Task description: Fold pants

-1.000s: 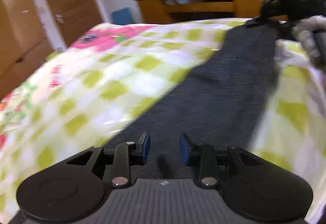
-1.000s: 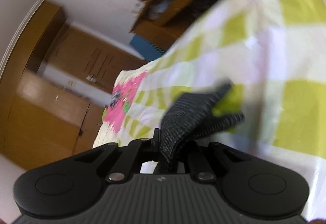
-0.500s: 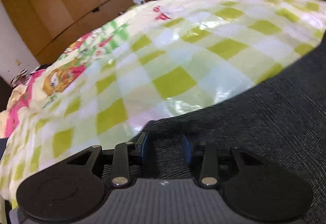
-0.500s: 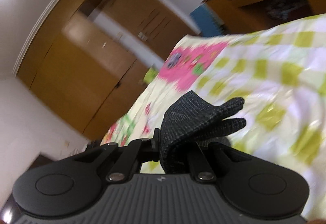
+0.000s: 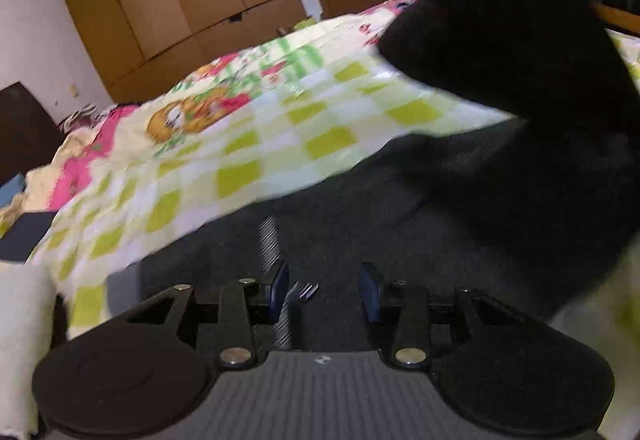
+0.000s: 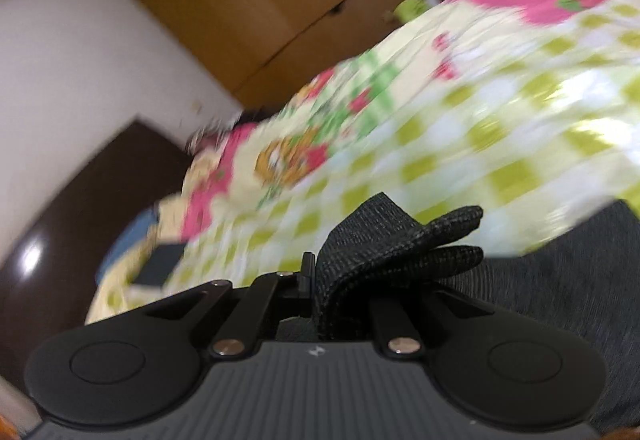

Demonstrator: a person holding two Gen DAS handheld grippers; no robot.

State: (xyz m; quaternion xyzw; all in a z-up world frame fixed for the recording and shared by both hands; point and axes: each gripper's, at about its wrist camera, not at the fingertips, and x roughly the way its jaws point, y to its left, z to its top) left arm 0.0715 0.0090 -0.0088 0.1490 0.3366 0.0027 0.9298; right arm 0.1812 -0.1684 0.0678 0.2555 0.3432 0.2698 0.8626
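- Swung round since a second ago: both views now face the wardrobe (image 5: 168, 0) side of the room, no longer the desk, and the held end of the pants (image 5: 400, 224) has travelled across with the right tool.
- Starting left of the pants: checked bedspread (image 5: 248, 144) lying bare towards the wardrobe, with a cartoon print on it well clear of the cloth.
- On the pants, near edge: left gripper (image 5: 323, 290) parked low over the dark fabric, fingers (image 5: 279, 290) parted with a clear gap and nothing caught between them; probably waiting there to pin or take the near edge as an anchor for the fold.
- Right of that: a dark, blurred fold of the pants raised off the bed, lifted so it can be laid back over the flat part.
- Seen from the right wrist: right gripper (image 6: 340, 280) clamped tight on a bunched end of the pants (image 6: 384, 244), cloth sticking out past the fingers; the rest of the garment spread on the bedspread (image 6: 480, 128) to the right.
- Fold judged under way, not yet laid down.
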